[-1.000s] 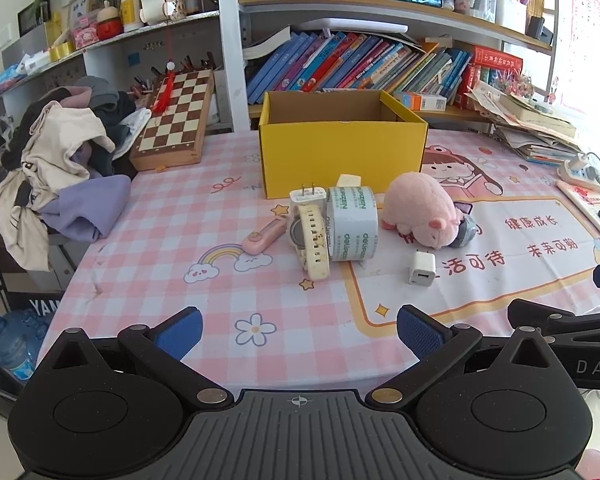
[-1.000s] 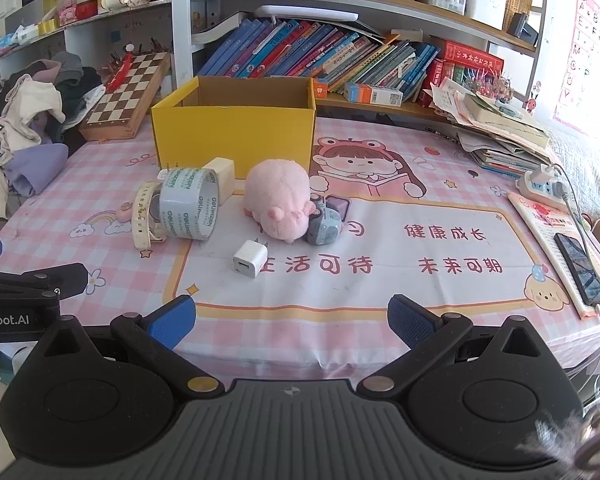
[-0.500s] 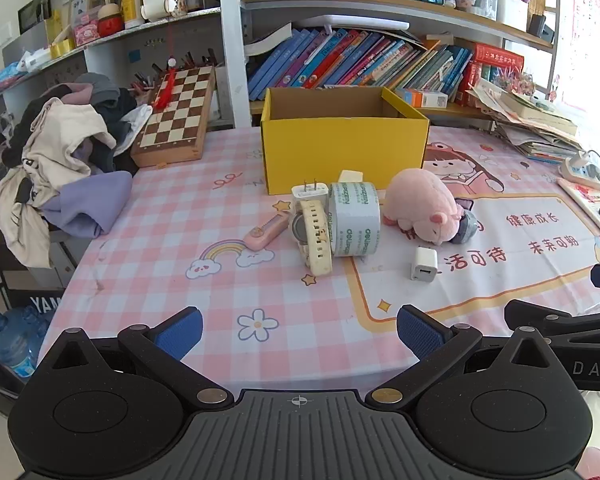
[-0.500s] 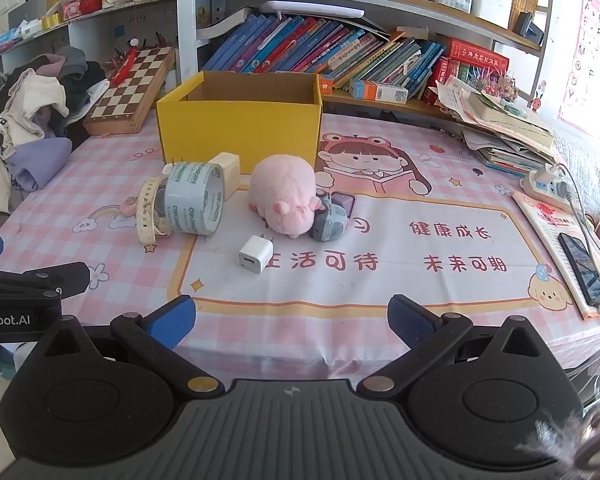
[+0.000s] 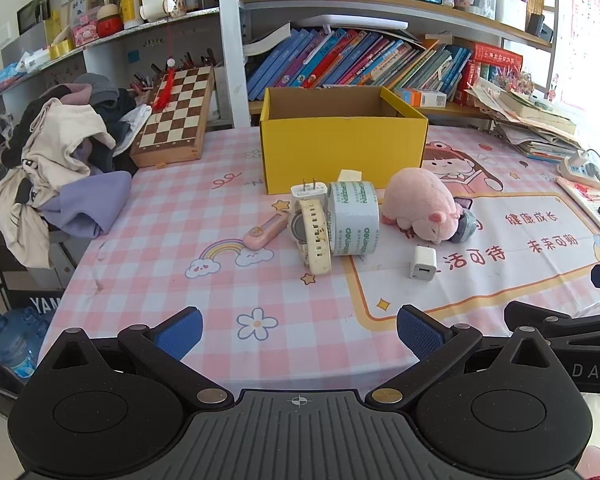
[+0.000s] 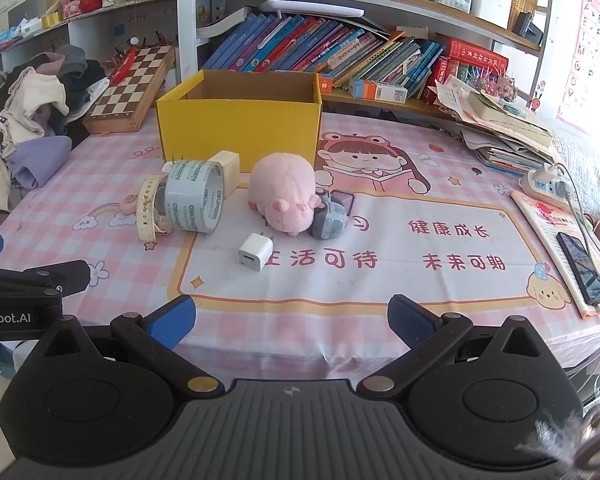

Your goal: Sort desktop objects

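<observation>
An open yellow box (image 5: 342, 148) (image 6: 240, 126) stands mid-table. In front of it lie a tape roll (image 5: 354, 218) (image 6: 192, 200), a cream watch (image 5: 314, 236) (image 6: 150, 208), a pink plush pig (image 5: 420, 204) (image 6: 286, 194), a white charger cube (image 5: 423, 262) (image 6: 255, 257), a pronged white plug (image 5: 309, 192), a pink utility knife (image 5: 265, 232) and a small grey toy (image 6: 329, 222). My left gripper (image 5: 298, 332) and right gripper (image 6: 290, 320) hover open at the table's near edge, holding nothing.
A chessboard (image 5: 176, 116) and a heap of clothes (image 5: 56, 160) sit at the left. Books fill the shelf (image 6: 340, 56) behind the box. Stacked papers (image 6: 508, 128), a power strip (image 6: 546, 180) and a phone (image 6: 584, 268) lie on the right.
Both grippers have drifted slightly backward or upward, so the objects sit a little higher in view. Nothing on the table has moved.
</observation>
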`<state>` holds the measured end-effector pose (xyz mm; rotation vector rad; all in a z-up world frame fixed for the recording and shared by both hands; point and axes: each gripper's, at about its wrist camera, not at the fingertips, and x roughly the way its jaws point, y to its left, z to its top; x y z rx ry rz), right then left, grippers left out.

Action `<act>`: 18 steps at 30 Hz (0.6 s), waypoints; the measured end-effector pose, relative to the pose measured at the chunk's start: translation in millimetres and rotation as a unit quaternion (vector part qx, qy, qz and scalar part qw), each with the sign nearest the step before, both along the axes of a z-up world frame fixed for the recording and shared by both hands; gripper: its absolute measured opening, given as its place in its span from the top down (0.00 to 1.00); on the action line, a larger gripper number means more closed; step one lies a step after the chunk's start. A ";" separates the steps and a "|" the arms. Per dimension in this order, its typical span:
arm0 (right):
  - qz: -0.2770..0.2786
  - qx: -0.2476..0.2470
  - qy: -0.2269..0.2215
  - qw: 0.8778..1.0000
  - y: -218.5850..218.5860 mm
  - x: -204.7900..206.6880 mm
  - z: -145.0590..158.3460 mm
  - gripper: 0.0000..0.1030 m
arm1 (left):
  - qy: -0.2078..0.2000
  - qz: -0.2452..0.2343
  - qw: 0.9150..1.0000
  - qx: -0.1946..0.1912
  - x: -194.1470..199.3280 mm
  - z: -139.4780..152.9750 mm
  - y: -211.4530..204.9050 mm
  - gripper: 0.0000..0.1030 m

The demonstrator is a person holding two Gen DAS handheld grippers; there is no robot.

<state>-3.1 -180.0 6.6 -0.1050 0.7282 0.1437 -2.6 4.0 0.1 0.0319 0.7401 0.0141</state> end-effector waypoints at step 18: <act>-0.006 0.007 0.004 1.000 -3.4 -0.8 0.3 0.00 | 0.002 0.000 1.000 0.002 0.6 -0.9 -0.3 0.00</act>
